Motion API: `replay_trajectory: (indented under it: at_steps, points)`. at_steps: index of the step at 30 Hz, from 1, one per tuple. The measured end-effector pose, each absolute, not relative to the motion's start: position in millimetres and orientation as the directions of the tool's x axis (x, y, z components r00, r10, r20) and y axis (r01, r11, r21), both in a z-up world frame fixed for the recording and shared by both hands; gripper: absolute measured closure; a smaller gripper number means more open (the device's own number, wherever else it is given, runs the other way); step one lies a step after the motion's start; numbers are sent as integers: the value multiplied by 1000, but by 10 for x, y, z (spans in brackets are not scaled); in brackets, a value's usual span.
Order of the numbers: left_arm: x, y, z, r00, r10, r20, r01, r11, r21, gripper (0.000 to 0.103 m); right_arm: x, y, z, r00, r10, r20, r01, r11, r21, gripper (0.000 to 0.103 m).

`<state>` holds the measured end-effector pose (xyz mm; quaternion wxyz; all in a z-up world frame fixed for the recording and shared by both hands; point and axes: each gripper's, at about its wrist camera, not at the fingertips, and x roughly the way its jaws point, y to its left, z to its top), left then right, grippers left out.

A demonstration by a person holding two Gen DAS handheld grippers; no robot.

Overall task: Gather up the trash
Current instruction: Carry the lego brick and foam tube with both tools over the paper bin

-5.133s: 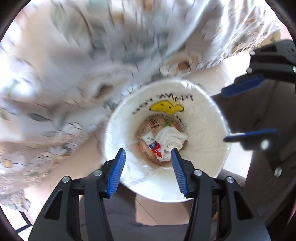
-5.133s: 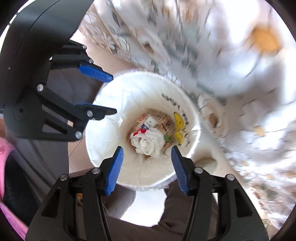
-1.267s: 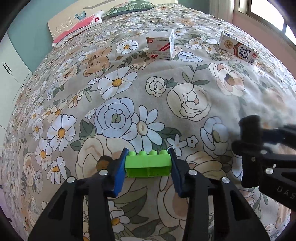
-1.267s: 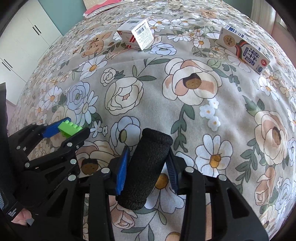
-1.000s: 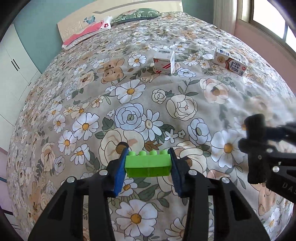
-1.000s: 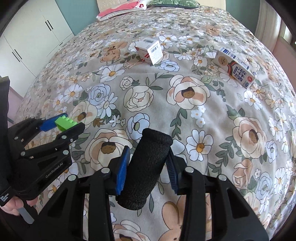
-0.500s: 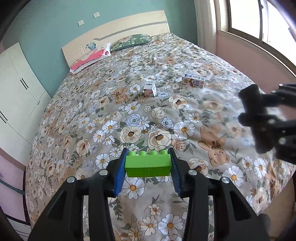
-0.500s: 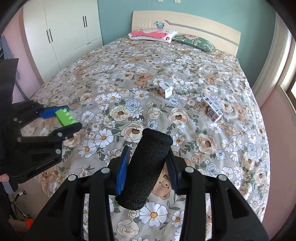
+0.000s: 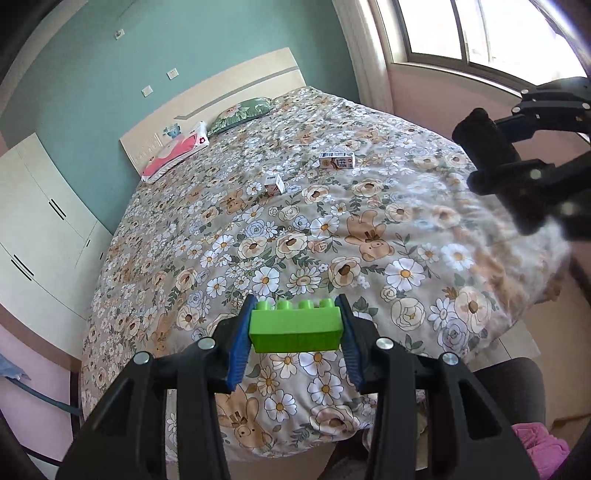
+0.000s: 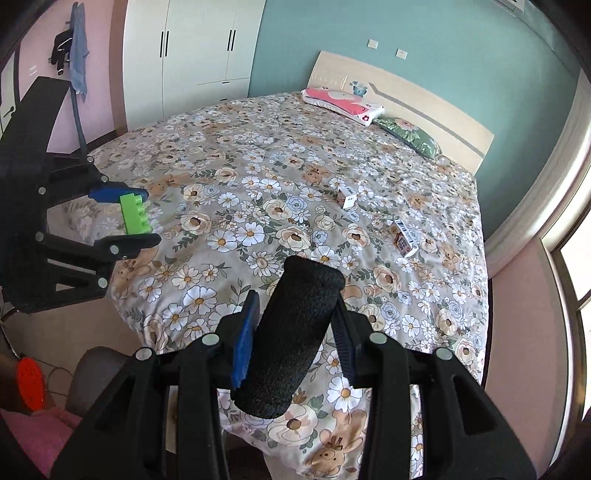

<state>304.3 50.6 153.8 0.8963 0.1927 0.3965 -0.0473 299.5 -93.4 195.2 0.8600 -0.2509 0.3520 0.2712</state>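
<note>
My left gripper point(image 9: 295, 325) is shut on a green toy brick point(image 9: 294, 326), held well above the foot of the flowered bed point(image 9: 295, 229). My right gripper point(image 10: 295, 325) is shut on a black foam cylinder point(image 10: 291, 336) that sticks up between the blue pads. Each gripper shows in the other's view: the right gripper point(image 9: 517, 173) at the right with the foam cylinder point(image 9: 487, 144), the left gripper point(image 10: 125, 221) at the left with the green brick point(image 10: 135, 214). Two small cartons remain on the bed: a red-and-white box point(image 9: 274, 183) point(image 10: 347, 197) and a drink carton point(image 9: 337, 161) point(image 10: 404, 238).
A pink pillow point(image 9: 173, 153) and a green pillow point(image 9: 240, 112) lie by the headboard. White wardrobes point(image 10: 192, 48) stand left of the bed. A window point(image 9: 480, 33) is on the right wall. Pink cloth point(image 9: 539, 443) and a person's dark trouser leg point(image 9: 513, 387) show below.
Both grippers have risen and drawn back from the bed with the brick and the foam cylinder still held. The whole bed and room have come into view. The trash bin is no longer seen.
</note>
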Motion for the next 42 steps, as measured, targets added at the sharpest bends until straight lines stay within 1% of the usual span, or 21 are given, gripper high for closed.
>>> replay_trajectory:
  at_steps: [8, 17, 24, 34, 42]
  points:
    - [2313, 305, 1316, 676, 27, -737, 296, 905, 305, 58, 2255, -972, 1658, 569, 297, -767, -694, 674, -254, 63]
    - [1867, 363, 727, 622, -16, -783, 317, 919, 234, 58, 1867, -992, 1038, 494, 311, -812, -733, 651, -196, 63]
    - [1786, 385, 99, 540, -38, -841, 323, 932, 165, 58, 1778, -956, 422, 422, 296, -857, -748, 648, -145, 63]
    - [1685, 340, -740, 443, -55, -895, 330, 938, 105, 58, 1696, -837, -578, 323, 274, -906, -775, 626, -87, 63]
    - [1686, 318, -1325, 374, -71, -925, 321, 945, 57, 58, 1658, -790, -1208, 263, 261, -929, -777, 628, -43, 63]
